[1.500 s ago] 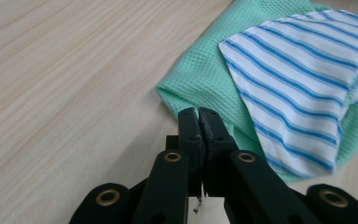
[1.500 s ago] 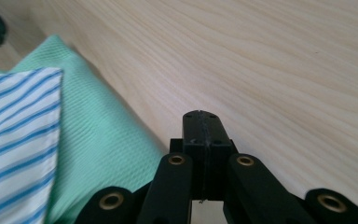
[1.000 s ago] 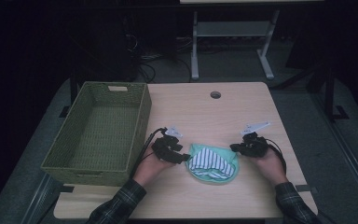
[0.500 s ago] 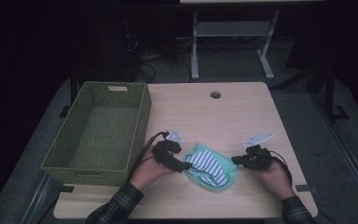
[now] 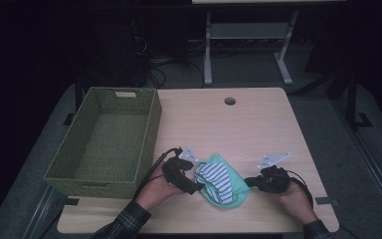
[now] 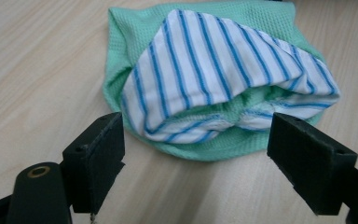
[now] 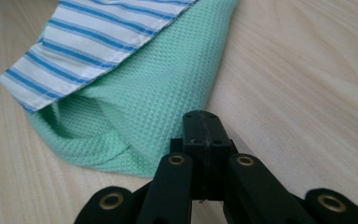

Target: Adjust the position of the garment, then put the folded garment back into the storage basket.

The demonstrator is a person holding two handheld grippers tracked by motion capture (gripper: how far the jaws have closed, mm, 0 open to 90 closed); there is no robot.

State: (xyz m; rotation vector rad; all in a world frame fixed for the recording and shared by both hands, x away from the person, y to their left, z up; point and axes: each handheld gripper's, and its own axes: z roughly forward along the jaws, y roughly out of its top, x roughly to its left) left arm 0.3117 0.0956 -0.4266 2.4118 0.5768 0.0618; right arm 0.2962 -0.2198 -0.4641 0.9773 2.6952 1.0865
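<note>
Two grippers are flanking one folded cloth bundle on the wooden table (image 5: pixel 258 119) in the high view. With the bundle as landmark, the left gripper (image 5: pixel 193 186) is sitting just beside its left edge, and the right gripper (image 5: pixel 247 182) is sitting just beside its right edge. The bundle is a green waffle cloth (image 5: pixel 236 188) with a blue-striped white cloth (image 5: pixel 215 178) lying folded on top of it. A woven green basket (image 5: pixel 149 130) is standing to the left of the bundle, near the left gripper and touching neither cloth.

Moving to the left gripper view, the jaws are standing wide apart, having just been opening, with bare table between them. The striped cloth (image 6: pixel 214 70) is lying just beyond the tips, and the green cloth (image 6: pixel 135 28) is showing around and under it. Neither pad is touching fabric.

Moving to the right gripper view, the jaws are pressing together with nothing visible between them. Their tip is lying at the edge of the green cloth (image 7: pixel 168 93); whether it is touching is unclear. The striped cloth (image 7: pixel 98 37) is lying farther off, over the green one.
</note>
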